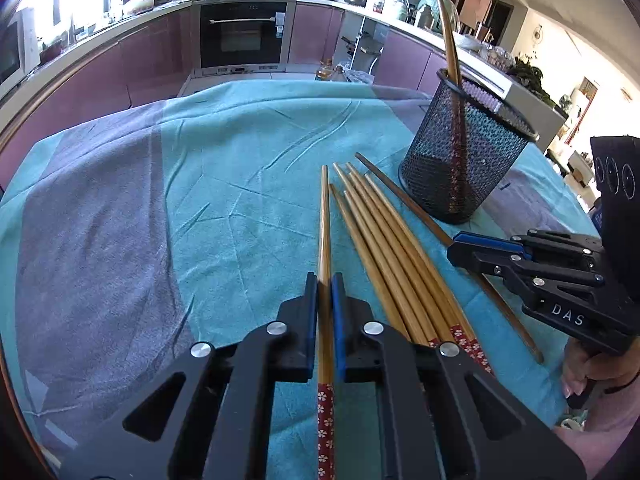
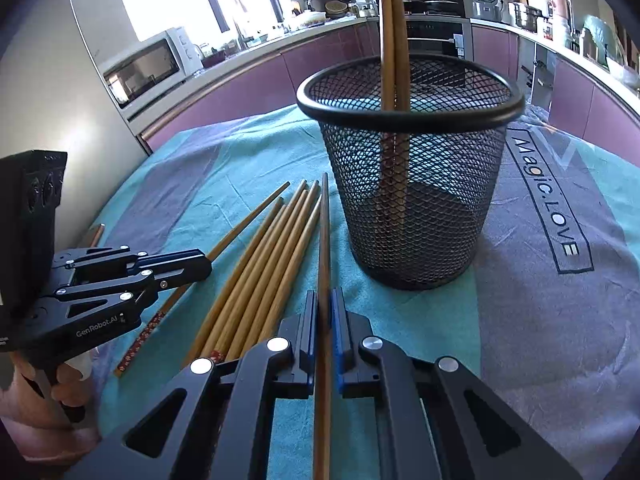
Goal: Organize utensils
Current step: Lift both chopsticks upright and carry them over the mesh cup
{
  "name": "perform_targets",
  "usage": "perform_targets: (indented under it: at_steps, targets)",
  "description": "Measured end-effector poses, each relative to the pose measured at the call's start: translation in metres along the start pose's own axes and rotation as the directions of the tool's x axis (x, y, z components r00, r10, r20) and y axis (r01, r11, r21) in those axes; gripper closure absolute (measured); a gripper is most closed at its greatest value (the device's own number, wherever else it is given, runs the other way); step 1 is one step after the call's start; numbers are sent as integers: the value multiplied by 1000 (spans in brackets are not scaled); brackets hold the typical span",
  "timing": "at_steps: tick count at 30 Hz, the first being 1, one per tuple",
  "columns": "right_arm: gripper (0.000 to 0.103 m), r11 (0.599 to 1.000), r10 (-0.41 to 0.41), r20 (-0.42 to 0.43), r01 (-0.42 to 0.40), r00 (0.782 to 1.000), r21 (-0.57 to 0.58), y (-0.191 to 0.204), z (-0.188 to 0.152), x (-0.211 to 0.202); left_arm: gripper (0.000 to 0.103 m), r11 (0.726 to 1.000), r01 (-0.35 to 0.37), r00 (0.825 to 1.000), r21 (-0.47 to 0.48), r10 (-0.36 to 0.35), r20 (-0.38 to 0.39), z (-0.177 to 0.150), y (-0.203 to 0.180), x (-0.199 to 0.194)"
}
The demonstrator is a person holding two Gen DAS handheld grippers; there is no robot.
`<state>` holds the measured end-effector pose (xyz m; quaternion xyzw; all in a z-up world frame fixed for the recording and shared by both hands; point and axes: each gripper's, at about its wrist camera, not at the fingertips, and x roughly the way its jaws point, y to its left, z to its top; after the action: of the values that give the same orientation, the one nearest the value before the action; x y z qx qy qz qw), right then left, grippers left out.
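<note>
Chopsticks in both grips: your left gripper [image 1: 325,280] has its fingers clamped on a pale wooden chopstick with a red flowered end [image 1: 325,240], your right gripper [image 2: 325,300] on a darker brown chopstick [image 2: 324,240]. Both lie low over the teal-and-grey cloth on the worktop [image 1: 160,200], beside the loose bundle of bamboo chopsticks [image 1: 384,248]. Next, you lift and tip each into the black mesh cup [image 2: 412,184], where two already stand. Handle ends run out of view beneath the fingers.

Patterned end of held chopstick [image 1: 325,432] cut off by bottom edge; basket chopsticks' [image 2: 390,20] tips beyond top edge.
</note>
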<state>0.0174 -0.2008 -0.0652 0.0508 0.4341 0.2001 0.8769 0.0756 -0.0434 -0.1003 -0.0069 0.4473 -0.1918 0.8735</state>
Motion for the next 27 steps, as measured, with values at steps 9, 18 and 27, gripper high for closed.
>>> perform_targets:
  at_steps: [9,18,27]
  targets:
    - [97,991,132,108,-128,985,-37,2,6,-51,95,990,140,986,-16,-138,93,13,3,-46]
    - [97,985,172,268,-166,948,-45,-6,26,-111,95,969,243,944,38,-246,220,36,-6,-103]
    - [97,988,154,381,-136,911,-74,-15,55,-156,96,952,294,896,88,-306,322,75,-24,-139]
